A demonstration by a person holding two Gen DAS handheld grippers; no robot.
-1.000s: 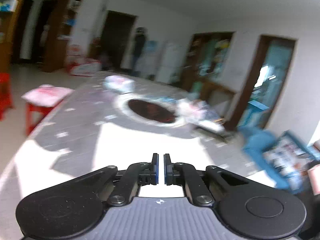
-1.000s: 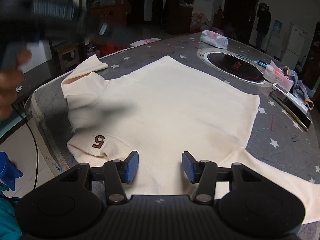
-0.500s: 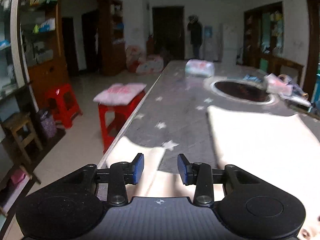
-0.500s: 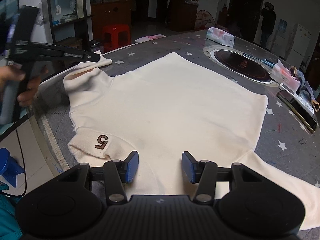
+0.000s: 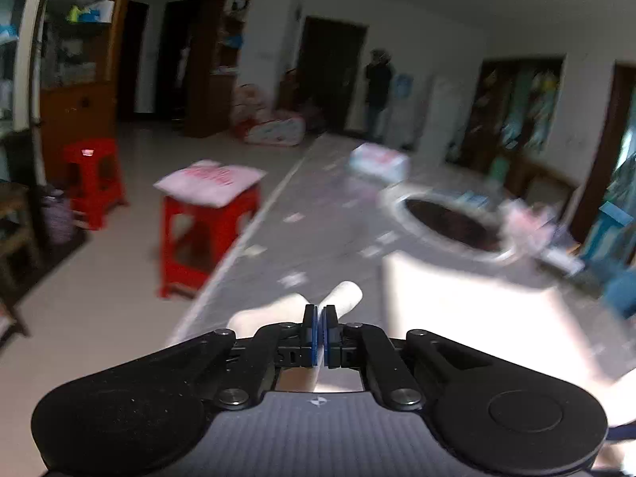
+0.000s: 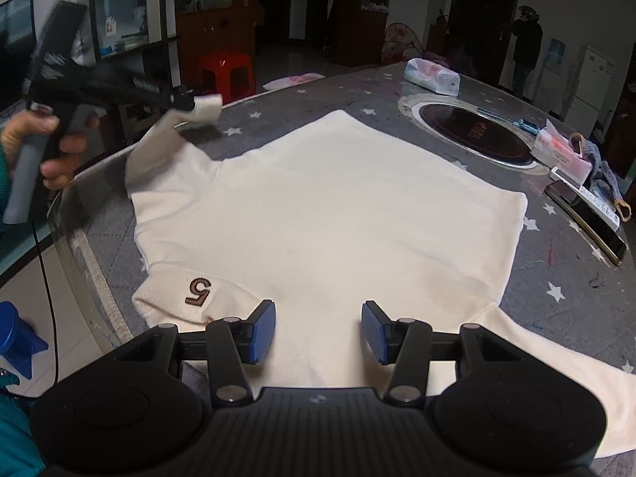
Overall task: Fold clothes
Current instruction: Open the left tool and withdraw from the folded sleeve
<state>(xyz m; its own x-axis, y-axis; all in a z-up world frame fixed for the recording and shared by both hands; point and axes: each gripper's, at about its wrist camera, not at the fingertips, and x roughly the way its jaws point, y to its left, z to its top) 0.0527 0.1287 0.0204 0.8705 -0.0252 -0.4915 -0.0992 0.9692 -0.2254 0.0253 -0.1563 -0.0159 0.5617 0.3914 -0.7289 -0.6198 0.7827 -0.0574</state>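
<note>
A cream sweater (image 6: 338,218) lies flat on the grey star-patterned table (image 6: 556,278), its collar with a brown "5" (image 6: 198,290) nearest me. My left gripper (image 5: 320,314) is shut on the sleeve cuff (image 5: 342,296). In the right wrist view the left gripper (image 6: 187,103), held by a hand (image 6: 43,139), keeps that cuff (image 6: 208,107) raised off the table at the far left. My right gripper (image 6: 318,330) hangs open over the sweater's near edge beside the collar, with nothing between its fingers. The other sleeve (image 6: 556,365) trails off to the right.
A round hob (image 6: 473,131) is set into the table beyond the sweater. A tissue pack (image 6: 431,75), a phone (image 6: 584,214) and small clutter lie at the back right. A red stool (image 5: 202,230) stands left of the table. A person (image 6: 526,39) stands far back.
My left gripper swung to the sleeve end, opened over it, then shut on the cuff and raised it off the table. The right gripper has stayed still and open.
</note>
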